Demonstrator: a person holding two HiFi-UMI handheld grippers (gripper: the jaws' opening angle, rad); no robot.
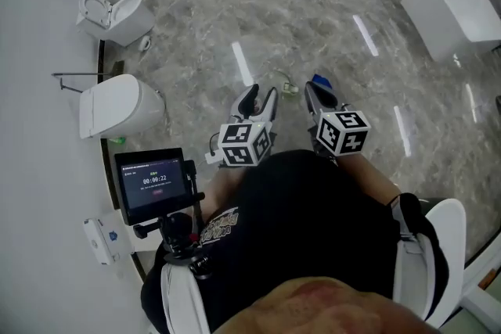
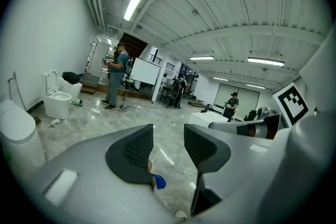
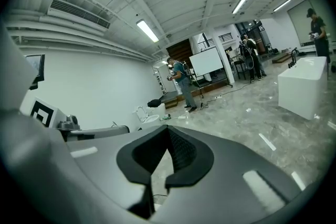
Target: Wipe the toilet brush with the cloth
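I hold both grippers side by side, low over a grey marble floor. In the head view my left gripper (image 1: 261,94) has its jaws apart; the left gripper view (image 2: 168,136) shows floor in the gap and nothing between the pads. My right gripper (image 1: 317,87) is shut with its pads pressed together and empty, as the right gripper view (image 3: 168,139) confirms. A small blue thing (image 1: 320,80), perhaps the cloth, lies on the floor just beyond the right gripper's tip, and it peeks out under the left jaw (image 2: 159,182). I can make out no toilet brush.
Along the left wall stand a closed toilet (image 1: 117,105) and an open one (image 1: 116,16). A white tub (image 1: 458,12) is at the far right. A small pale item (image 1: 290,88) lies on the floor between the grippers. People (image 2: 115,81) stand far off. A screen (image 1: 153,184) is mounted near my left side.
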